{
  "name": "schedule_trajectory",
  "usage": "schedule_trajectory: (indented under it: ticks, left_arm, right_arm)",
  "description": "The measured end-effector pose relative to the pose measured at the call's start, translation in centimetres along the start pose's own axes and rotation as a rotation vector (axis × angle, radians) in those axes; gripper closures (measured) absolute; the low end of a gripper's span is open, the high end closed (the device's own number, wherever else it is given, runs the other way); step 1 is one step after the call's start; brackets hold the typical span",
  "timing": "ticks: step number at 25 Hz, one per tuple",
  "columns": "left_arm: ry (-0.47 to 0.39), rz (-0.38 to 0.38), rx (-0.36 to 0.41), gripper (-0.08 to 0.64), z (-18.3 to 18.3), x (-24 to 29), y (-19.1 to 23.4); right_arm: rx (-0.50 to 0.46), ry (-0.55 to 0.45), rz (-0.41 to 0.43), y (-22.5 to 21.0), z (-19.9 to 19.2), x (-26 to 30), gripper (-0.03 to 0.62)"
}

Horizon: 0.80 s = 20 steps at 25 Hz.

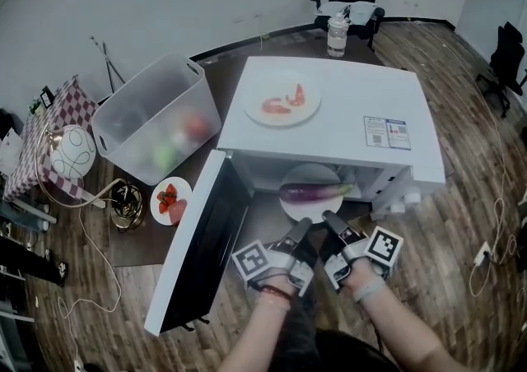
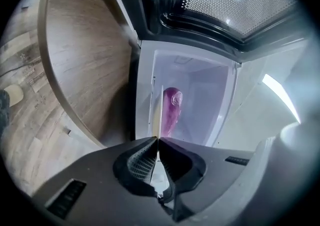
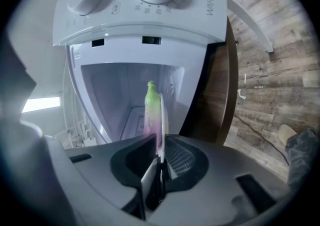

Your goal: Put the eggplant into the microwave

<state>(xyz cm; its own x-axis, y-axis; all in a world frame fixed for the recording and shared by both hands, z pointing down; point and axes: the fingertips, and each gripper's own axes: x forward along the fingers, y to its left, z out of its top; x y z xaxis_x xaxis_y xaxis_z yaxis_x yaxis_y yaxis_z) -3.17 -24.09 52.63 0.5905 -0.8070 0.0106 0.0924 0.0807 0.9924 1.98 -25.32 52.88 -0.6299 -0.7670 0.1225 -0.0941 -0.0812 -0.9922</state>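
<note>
A purple eggplant (image 1: 313,192) with a green stem lies across a white plate (image 1: 306,208) at the mouth of the white microwave (image 1: 354,95), whose door (image 1: 202,239) hangs open to the left. My left gripper (image 1: 301,228) and right gripper (image 1: 330,220) are both shut on the plate's near rim, side by side. In the left gripper view the jaws (image 2: 157,142) pinch the plate edge (image 2: 156,115), with the eggplant (image 2: 171,110) beyond. In the right gripper view the jaws (image 3: 160,152) clamp the rim (image 3: 161,120), and the eggplant (image 3: 151,110) shows its green tip toward the cavity.
On top of the microwave sits a second plate (image 1: 282,115) with red food. A clear plastic bin (image 1: 156,119) and a small plate of red fruit (image 1: 170,200) lie left of the door. A bottle (image 1: 336,33) and office chairs stand at the back.
</note>
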Motion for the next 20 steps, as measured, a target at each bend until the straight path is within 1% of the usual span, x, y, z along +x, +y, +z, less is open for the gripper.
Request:
schedule_trajectory:
  ticks: [14,17,20]
  left_arm:
    - [-0.001,0.021,0.011,0.543,1.0,1.5,-0.1]
    - [0.014,0.024,0.021,0.544,1.1,1.7,-0.2]
    - [0.029,0.030,0.020,0.545,1.3,1.9,-0.4]
  right_arm:
    - [-0.035,0.049,0.006,0.0,-0.6,0.4,0.537]
    - [-0.037,0.047,-0.006,-0.1,-0.6,0.7,0.568]
    - [-0.019,0.035,-0.001,-0.1,-0.5,0.9,0.569]
